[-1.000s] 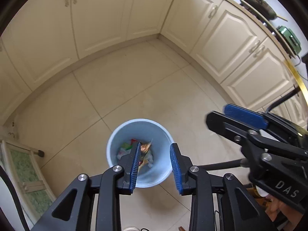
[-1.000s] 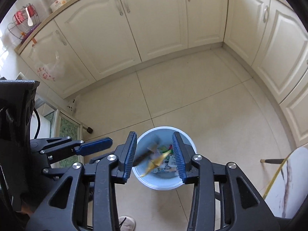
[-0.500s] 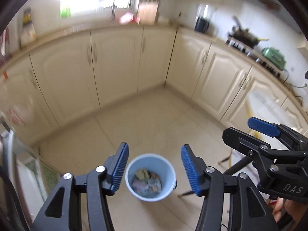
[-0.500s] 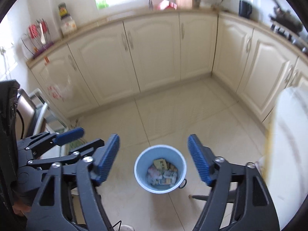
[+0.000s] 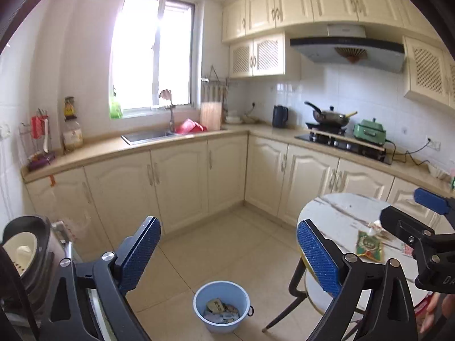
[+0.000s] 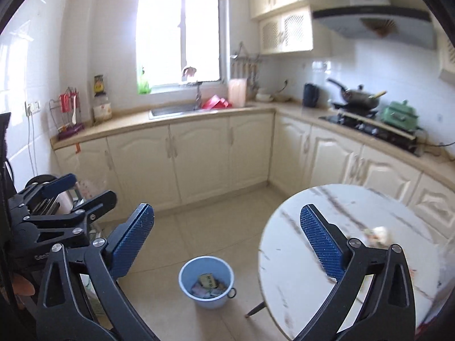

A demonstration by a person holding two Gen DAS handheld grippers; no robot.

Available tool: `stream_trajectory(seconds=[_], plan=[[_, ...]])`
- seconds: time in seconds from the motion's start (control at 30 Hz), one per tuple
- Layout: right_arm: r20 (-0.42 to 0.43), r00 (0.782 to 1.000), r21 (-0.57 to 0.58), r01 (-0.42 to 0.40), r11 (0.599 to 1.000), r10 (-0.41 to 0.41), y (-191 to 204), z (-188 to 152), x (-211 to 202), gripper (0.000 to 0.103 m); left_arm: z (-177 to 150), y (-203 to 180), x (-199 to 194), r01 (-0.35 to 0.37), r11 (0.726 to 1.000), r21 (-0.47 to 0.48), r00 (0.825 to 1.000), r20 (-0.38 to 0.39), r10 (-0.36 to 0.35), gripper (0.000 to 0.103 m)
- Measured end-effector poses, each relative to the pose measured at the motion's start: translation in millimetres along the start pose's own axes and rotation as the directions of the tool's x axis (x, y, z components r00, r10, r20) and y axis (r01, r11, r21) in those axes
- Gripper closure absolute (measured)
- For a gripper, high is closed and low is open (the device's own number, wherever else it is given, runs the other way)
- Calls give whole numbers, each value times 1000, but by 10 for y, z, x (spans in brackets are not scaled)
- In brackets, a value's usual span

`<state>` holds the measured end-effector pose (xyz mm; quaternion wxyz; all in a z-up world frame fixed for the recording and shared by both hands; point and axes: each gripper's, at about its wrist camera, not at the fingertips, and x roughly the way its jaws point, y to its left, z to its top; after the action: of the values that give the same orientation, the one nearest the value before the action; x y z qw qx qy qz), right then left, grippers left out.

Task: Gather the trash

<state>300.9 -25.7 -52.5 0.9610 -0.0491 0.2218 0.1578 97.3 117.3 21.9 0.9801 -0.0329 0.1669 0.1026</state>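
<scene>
Floor [image 5: 227, 250]: bucket [image 5: 222, 305] w/ trash beside table [image 5: 338, 216].

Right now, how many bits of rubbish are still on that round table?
2 visible: a green wrapper near the table's right side, a crumpled white scrap just behind it. The gripper may hide more.

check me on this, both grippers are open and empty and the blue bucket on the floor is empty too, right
Not quite: the blue bucket already holds wrappers and other trash, as the left wrist view shows. The left gripper and right gripper are indeed open and empty.
</scene>
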Motion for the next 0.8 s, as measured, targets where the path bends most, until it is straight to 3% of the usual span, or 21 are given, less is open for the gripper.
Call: stream_trajectory(seconds=[0.13,0.2,0.27,0.43,0.6,0.8], plan=[[60,996,-11,67,998,-66,-110,4,-586,0,-315,-507,-637,29,1000,5,998,55,-29,1],[89,991,0,99,995,-99,-163,3,-842,0,-681,-421,-1311,35,999,15,996,82,-36,1],[108,987,13,121,993,-122,-219,-9,-1072,0,-925,-479,-1714,51,998,21,991,121,-53,1],[165,974,42,151,988,-156,-336,-81,-1602,0,-1370,-350,-2335,98,995,28,978,181,-102,1],[224,949,75,211,975,-222,-421,-161,-1981,0,-1678,-220,-2578,127,990,53,963,234,-136,1],[259,931,108,238,965,-258,-496,-151,-2182,0,-1869,-168,-2577,149,986,73,950,267,-163,1]])
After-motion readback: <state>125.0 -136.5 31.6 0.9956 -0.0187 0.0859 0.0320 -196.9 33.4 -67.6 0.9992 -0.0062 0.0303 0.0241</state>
